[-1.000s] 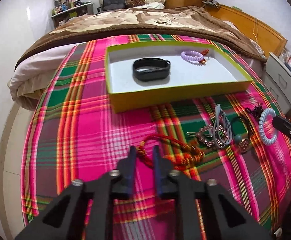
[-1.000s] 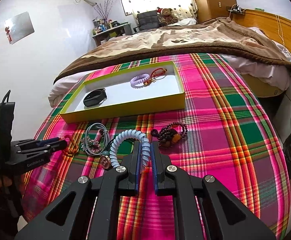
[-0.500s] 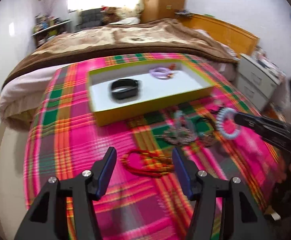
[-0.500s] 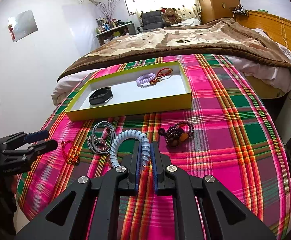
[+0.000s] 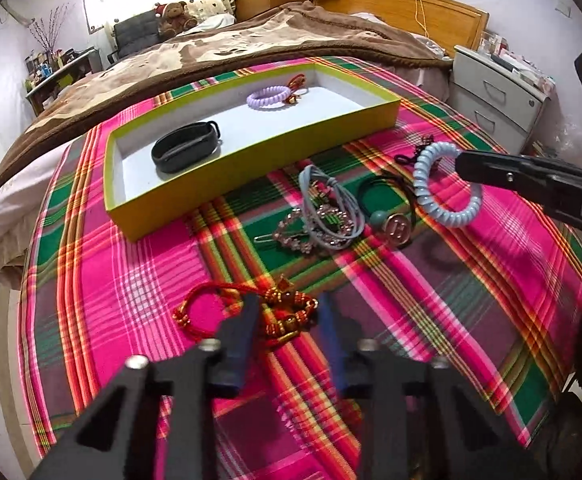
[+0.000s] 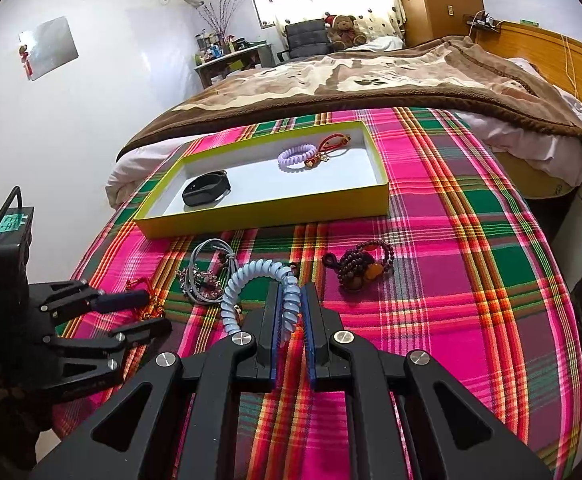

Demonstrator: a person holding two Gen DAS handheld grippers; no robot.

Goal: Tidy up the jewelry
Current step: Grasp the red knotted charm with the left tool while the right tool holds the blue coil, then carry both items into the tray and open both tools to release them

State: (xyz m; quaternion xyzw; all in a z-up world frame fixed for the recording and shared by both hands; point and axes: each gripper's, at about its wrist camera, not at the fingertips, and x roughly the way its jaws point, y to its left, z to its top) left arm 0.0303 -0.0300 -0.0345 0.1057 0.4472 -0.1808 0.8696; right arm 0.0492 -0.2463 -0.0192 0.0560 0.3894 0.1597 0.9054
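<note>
While its jaws are closing, the left gripper [image 5: 289,314] straddles the red and gold knotted cord bracelet [image 5: 247,312], which lies flat on the pink, green and orange plaid cloth [image 5: 131,280] over the bed; the beaded middle of the bracelet sits between the two fingers, its red loop trails out past the left finger, and the pads do not yet press on it. The right gripper [image 6: 291,308] has its jaws clamped on the pale blue spiral plastic hair tie [image 6: 251,280], whose coil arches up and away from the fingertips and hangs above the cloth. Beyond both grippers lies the shallow rectangular box with yellow-green walls and a white floor [image 5: 251,160]. Inside it, toward its left end, lies a black rubber wristband [image 5: 185,151]; toward the far right end lies a lilac spiral hair tie [image 5: 269,98], touching a thin red cord bracelet with small gold charms [image 5: 295,84]. Outside the box, on the cloth between it and the left gripper, is a loose heap: a grey-blue bundle of elastic hair bands [image 5: 329,208] lying over a rhinestone hair clip [image 5: 303,230], and just beside them a dark elastic with a teal bead and a round gold charm [image 5: 395,226]. A dark red beaded bracelet with an amber bead [image 6: 361,266] lies apart to the right of the held tie.
</note>
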